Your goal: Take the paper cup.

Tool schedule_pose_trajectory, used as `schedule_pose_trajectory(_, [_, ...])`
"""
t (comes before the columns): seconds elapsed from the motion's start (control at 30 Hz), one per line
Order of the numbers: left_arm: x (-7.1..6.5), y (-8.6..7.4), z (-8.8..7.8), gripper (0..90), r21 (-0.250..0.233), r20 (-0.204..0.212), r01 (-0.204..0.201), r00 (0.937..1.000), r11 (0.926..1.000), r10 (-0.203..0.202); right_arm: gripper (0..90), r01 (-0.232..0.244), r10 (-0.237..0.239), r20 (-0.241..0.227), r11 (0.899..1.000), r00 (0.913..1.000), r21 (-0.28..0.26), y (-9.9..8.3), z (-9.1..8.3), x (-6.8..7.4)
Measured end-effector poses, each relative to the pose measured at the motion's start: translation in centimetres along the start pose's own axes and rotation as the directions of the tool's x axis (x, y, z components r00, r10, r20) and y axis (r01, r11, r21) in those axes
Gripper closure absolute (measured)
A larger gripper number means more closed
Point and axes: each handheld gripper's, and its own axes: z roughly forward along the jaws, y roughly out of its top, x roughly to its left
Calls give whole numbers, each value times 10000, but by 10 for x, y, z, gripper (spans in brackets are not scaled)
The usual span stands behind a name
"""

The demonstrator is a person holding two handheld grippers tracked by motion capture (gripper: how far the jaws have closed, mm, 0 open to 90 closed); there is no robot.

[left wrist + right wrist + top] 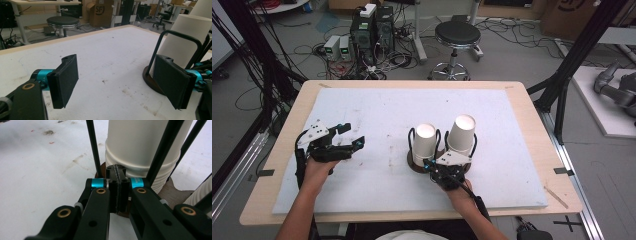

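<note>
High view shows two white cups [424, 142] in a dark wire cup holder [414, 161], the right gripper [443, 167] pressed shut at its near edge, left gripper [346, 137] gaping well left; a nudge may tip cups.

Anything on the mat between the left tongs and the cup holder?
No: the high view shows bare, stained white mat between the left tongs and the cup holder.

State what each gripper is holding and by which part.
The left gripper is open and holds nothing. The right gripper is shut by the cup holder's brown base; whether it pinches the base edge cannot be told.
</note>
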Motion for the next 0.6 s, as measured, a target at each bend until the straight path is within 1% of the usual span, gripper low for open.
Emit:
schedule_pose_trajectory(0.17, [-3,7,4,209,-94,193,-66,9998,9999,68,900,-174,172,128,9997,9998,159,2,2,2])
schedule_pose_trajectory(0.23, [-5,14,8,209,-189,361,-123,9993,9997,130,900,-243,240,235,9996,9994,141,3,3,3])
schedule_pose_trajectory(0.27, [-6,18,10,210,-281,388,-125,9992,9995,136,900,-265,260,270,9995,9993,164,3,4,4])
schedule_pose_trajectory(0.33, [-6,20,11,209,-305,426,-144,9990,9994,157,900,-307,301,358,9994,9989,177,4,5,5])
schedule_pose_trajectory(0.43, [-9,27,16,209,-413,532,-196,9983,9990,218,900,-356,349,379,9992,9987,178,7,4,5])
schedule_pose_trajectory(0.47, [-11,31,20,209,-451,611,-261,9977,9986,289,900,-333,327,406,9994,9986,130,7,5,5])
schedule_pose_trajectory(0.53, [-12,33,22,209,-424,674,-292,9972,9987,321,900,-342,336,428,9993,9985,132,7,5,6])
schedule_pose_trajectory(0.6, [-16,38,29,210,-437,778,-422,9959,9982,455,900,-437,430,465,9989,9980,140,8,5,6])
